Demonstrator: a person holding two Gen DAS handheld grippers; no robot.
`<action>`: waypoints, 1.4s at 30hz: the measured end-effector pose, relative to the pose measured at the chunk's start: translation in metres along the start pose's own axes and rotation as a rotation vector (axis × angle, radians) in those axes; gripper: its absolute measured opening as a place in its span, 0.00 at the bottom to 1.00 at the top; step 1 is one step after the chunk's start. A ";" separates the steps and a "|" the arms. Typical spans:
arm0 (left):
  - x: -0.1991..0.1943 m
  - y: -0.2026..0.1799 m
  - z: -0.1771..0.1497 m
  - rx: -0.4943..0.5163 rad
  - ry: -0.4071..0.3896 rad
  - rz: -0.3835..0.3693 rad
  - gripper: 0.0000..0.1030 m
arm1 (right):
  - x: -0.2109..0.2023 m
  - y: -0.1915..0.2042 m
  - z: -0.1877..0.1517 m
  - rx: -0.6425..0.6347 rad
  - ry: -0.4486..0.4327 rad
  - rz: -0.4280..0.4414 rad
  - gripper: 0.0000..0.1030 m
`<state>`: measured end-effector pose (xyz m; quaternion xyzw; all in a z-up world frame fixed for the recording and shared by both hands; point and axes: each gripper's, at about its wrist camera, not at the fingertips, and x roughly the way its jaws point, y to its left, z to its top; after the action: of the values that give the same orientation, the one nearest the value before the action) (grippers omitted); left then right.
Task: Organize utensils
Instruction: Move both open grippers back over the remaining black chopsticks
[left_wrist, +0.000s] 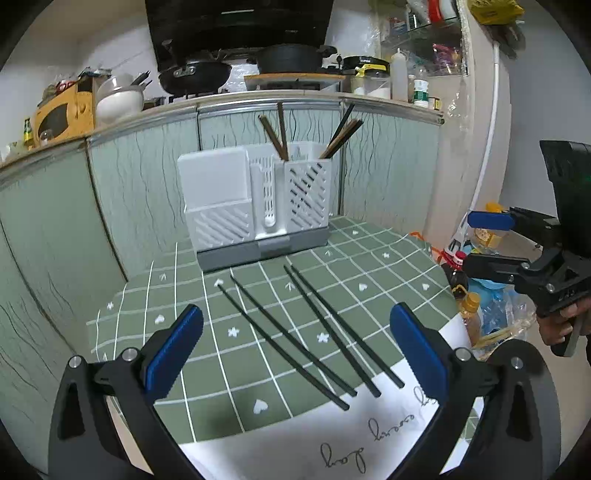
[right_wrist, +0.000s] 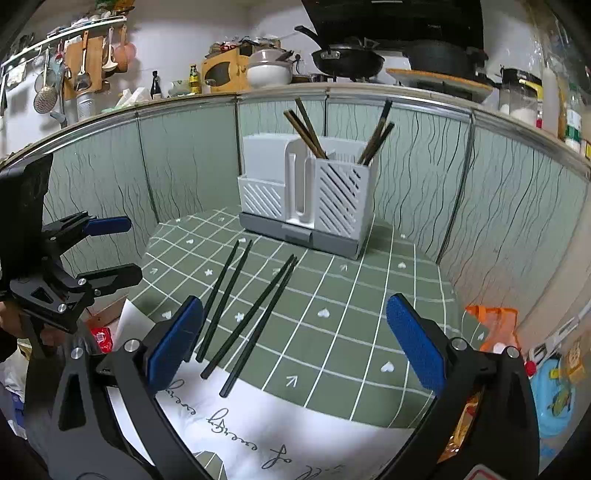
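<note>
Several black chopsticks (left_wrist: 295, 336) (right_wrist: 240, 314) lie loose on the green checked tablecloth, pointing toward a white utensil holder (left_wrist: 255, 199) (right_wrist: 310, 195) at the back. Brown chopsticks (left_wrist: 275, 134) (right_wrist: 306, 129) stand in the holder's right compartment. My left gripper (left_wrist: 295, 349) hovers open above the near ends of the black chopsticks, holding nothing. My right gripper (right_wrist: 295, 341) is open too, with the chopsticks lying toward its left finger (right_wrist: 175, 345). Each gripper also shows in the other's view, the right gripper (left_wrist: 491, 240) at the right and the left gripper (right_wrist: 110, 251) at the left.
Green patterned cabinet panels (left_wrist: 140, 177) wall in the table on the back and sides. A white cloth with handwriting (left_wrist: 369, 435) covers the near edge. Bottles and bags (left_wrist: 476, 306) crowd the right side; an orange spray bottle (right_wrist: 495, 328) stands there too. Pots sit on the counter (right_wrist: 347, 59) above.
</note>
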<state>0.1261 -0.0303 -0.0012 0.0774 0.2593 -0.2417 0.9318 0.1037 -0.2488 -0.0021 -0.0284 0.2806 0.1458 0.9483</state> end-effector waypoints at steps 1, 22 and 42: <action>0.001 0.000 -0.003 -0.002 0.001 0.007 0.95 | 0.002 0.000 -0.003 0.005 0.004 0.001 0.93; 0.024 0.007 -0.064 -0.071 0.070 0.055 0.95 | 0.038 0.014 -0.057 0.015 0.077 0.006 0.93; 0.046 0.013 -0.073 -0.181 0.171 0.276 0.95 | 0.084 0.024 -0.064 0.092 0.198 -0.113 0.89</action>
<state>0.1343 -0.0184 -0.0871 0.0484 0.3451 -0.0798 0.9339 0.1304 -0.2130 -0.1011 -0.0151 0.3771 0.0756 0.9230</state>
